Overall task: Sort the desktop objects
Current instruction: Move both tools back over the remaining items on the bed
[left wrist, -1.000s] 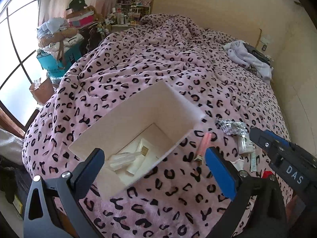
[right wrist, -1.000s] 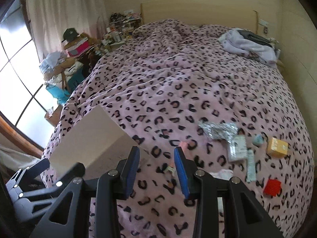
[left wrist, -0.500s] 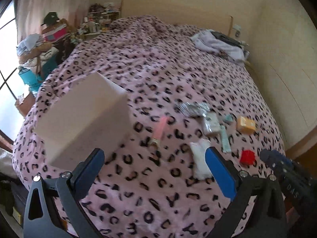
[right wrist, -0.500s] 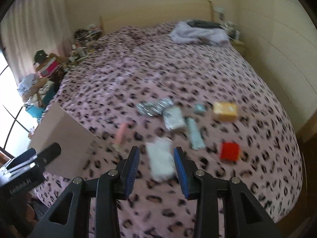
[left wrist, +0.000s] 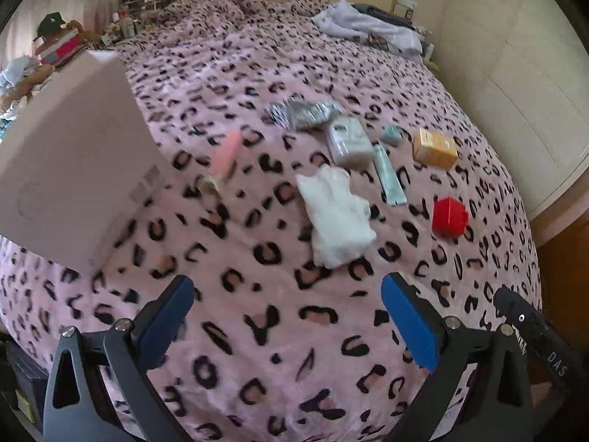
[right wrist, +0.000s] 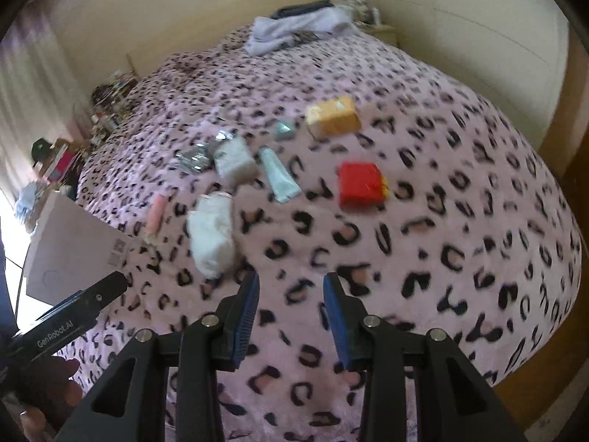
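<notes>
Small items lie on a pink leopard-print bedspread point(left wrist: 257, 331): a white crumpled cloth point(left wrist: 335, 213) point(right wrist: 213, 235), a red box point(left wrist: 450, 216) point(right wrist: 360, 184), an orange box point(left wrist: 434, 147) point(right wrist: 333, 116), a pale green tube point(left wrist: 388, 173) point(right wrist: 278, 175), a white pouch point(left wrist: 348, 141) point(right wrist: 233, 162), a silver foil pack point(left wrist: 298, 112) point(right wrist: 195, 158) and a pink tube point(left wrist: 226, 154) point(right wrist: 156, 215). A white cardboard box point(left wrist: 70, 158) point(right wrist: 70, 248) stands at the left. My left gripper point(left wrist: 287, 322) hovers open and empty before the cloth. My right gripper point(right wrist: 291, 309) is open, narrower, empty.
White clothes point(left wrist: 364, 25) are piled at the bed's far end. A cluttered shelf and bags point(left wrist: 55, 40) stand beyond the left side. A cream wall point(left wrist: 508, 55) and a wooden bed edge point(right wrist: 552, 331) run along the right. A hand point(right wrist: 44, 394) holds the other gripper.
Both views have swung right, off the white box and onto the scattered items. The items now sit closer and more central. Neither gripper's opening has changed.
</notes>
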Tool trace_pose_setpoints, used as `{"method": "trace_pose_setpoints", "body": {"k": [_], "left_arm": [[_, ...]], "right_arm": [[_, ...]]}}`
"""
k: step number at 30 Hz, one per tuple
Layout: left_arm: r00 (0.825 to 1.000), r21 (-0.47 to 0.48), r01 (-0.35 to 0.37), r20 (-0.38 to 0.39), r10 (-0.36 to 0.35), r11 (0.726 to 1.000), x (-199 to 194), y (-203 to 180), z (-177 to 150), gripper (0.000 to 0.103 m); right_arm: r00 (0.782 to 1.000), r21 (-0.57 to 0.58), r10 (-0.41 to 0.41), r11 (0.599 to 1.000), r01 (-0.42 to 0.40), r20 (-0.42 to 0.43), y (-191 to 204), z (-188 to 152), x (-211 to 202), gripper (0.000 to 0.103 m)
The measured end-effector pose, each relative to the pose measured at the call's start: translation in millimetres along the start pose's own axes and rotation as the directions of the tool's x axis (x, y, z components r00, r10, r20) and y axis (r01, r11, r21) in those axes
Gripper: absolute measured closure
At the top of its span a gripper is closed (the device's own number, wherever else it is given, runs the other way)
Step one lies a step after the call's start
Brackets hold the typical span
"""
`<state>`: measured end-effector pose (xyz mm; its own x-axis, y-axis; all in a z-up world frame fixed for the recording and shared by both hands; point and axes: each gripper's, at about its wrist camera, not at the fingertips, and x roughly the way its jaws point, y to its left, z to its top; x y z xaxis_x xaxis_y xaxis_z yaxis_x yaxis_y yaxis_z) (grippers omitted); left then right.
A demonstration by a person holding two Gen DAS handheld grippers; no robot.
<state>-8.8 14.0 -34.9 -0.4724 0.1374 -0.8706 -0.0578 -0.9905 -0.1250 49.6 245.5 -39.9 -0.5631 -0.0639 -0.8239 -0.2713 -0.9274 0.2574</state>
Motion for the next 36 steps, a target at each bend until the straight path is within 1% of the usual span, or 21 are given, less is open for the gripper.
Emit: {"method": "trace_pose_setpoints", "body": {"k": [4,11,15,22,29,31,34,36], "left_arm": [[1.0,-0.007,0.025,-0.013,-0.025,1.0,12.9,-6.6,-3.8,0.0],[1.0,-0.005,0.007,-0.005,-0.007,1.0,14.1,-14.4,7.4,0.0],[1.0,0.026,-0.01,0.0,0.01,1.0,16.8,-28.9,11.7,0.0],[0.999,0.082,-0.04,0.007,0.039,0.996,23.3,-55.3,19.3,0.0],[0.998,0.121,-0.066,0.012,0.065,0.991,43.8,-72.7,32.0,0.0],[0.998,0.111,-0.066,0.011,0.065,0.992,54.9,-68.9,35.8,0.0],[0.998,0.082,-0.06,-0.017,0.062,0.995,76.9,-59.3,43.2,0.0],[0.997,0.067,-0.067,-0.039,0.07,0.996,91.1,-55.4,47.8,0.0]], "right_arm": [[1.0,0.023,-0.025,0.999,0.025,0.012,-15.1,-2.5,8.5,0.066],[1.0,0.038,-0.006,0.999,0.006,0.013,-20.0,3.7,16.5,0.066],[1.0,0.026,-0.006,1.0,0.005,0.003,-17.5,6.3,21.8,0.066],[1.0,0.011,-0.027,1.0,0.027,0.002,-20.1,12.8,27.0,0.066],[0.999,0.045,-0.049,0.998,0.049,0.004,-38.9,28.2,45.1,0.066],[0.999,0.057,-0.049,0.997,0.049,0.0,-44.3,32.9,53.6,0.066],[0.999,0.07,-0.031,0.997,0.032,-0.006,-51.4,41.3,70.8,0.066],[1.0,0.077,-0.018,0.997,0.018,-0.003,-55.0,48.0,81.9,0.063]]}}
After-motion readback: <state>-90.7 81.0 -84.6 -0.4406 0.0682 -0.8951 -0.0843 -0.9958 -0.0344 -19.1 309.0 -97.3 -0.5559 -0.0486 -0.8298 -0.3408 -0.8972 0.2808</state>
